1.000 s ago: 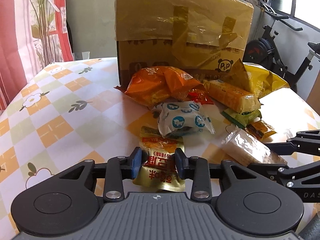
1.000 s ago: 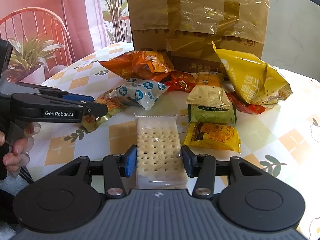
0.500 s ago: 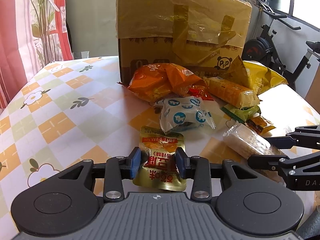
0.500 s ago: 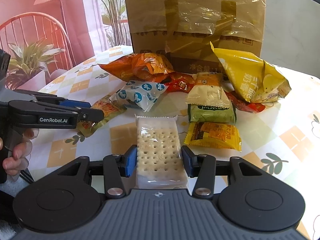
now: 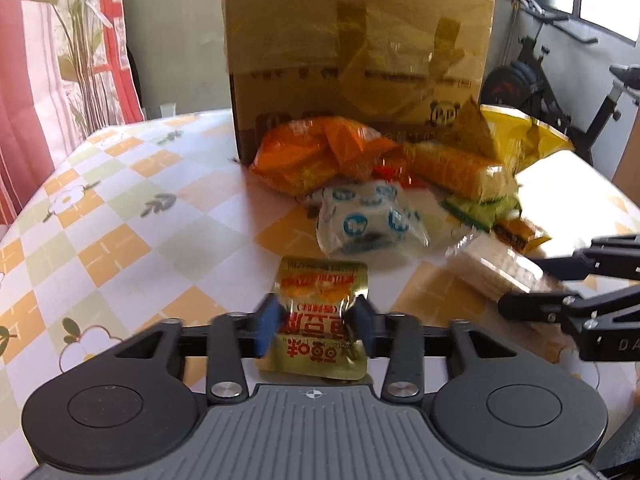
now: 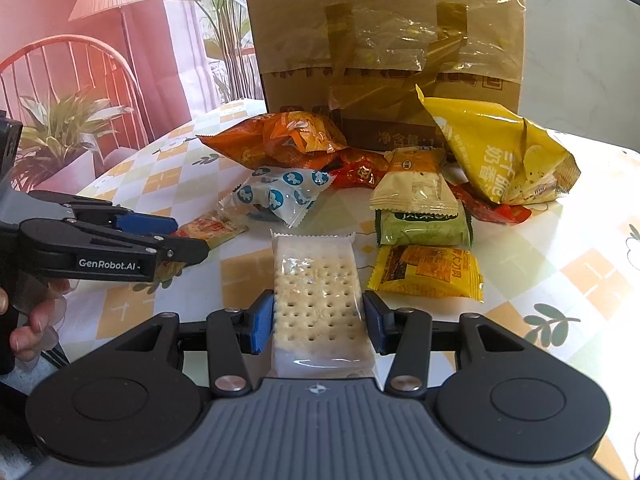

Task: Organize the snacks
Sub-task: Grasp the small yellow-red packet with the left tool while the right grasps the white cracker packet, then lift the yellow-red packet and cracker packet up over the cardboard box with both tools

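Note:
My left gripper [image 5: 316, 326] is shut on a gold and red snack pouch [image 5: 316, 312] and holds it just above the table; it also shows in the right wrist view [image 6: 160, 236] at the left. My right gripper [image 6: 318, 320] is shut on a clear pack of white crackers [image 6: 318, 296], which also shows in the left wrist view [image 5: 492, 268]. A pile of snacks lies ahead: an orange bag [image 6: 288, 140], a blue-dotted white pack [image 6: 280, 196], a yellow bag [image 6: 500, 156], a cream pack [image 6: 416, 180], a green pack [image 6: 424, 228] and a small yellow pack [image 6: 428, 272].
A tall taped cardboard box [image 6: 384, 40] stands behind the pile on the checked tablecloth [image 5: 120, 220]. An exercise bike [image 5: 560, 92] stands beyond the table's right side. A red chair [image 6: 60, 80] and plants are off the left edge.
The left gripper has lifted and drawn back a little with the pouch; its view is blurred by motion. The right gripper still holds the crackers and has hardly moved.

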Demonstrator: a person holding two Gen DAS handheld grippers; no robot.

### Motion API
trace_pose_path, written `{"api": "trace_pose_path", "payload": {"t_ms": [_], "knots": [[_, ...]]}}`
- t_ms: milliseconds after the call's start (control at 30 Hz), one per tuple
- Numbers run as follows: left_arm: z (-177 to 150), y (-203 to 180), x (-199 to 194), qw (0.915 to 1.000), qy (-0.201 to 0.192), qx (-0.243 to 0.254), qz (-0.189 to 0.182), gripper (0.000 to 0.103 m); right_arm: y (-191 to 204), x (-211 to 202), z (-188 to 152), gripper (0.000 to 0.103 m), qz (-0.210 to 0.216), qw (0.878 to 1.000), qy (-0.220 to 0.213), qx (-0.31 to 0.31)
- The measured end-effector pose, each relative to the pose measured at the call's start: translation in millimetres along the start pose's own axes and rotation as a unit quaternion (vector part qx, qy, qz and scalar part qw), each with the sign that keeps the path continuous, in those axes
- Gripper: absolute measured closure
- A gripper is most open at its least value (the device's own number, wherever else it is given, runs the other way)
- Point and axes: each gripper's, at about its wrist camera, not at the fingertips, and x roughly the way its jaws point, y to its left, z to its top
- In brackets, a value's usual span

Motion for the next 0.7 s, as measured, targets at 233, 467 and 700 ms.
{"api": "trace_pose_path", "payload": {"t_ms": [233, 467, 700], "knots": [[1, -3, -4, 0.9999, 0.000, 0.006, -0.010, 0.075, 1, -2, 1, 0.054, -0.001, 1.000, -0.001, 0.002], [8, -1, -18, 0.9996, -0.028, -0.003, -0.010, 0.076, 5, -10, 8, 0.055, 0.001, 1.000, -0.015, -0.005], [18, 2, -30, 0.9991, -0.036, -0.013, -0.016, 0.102, 8, -23, 20, 0.055, 0.001, 0.999, -0.037, -0.007]]}}
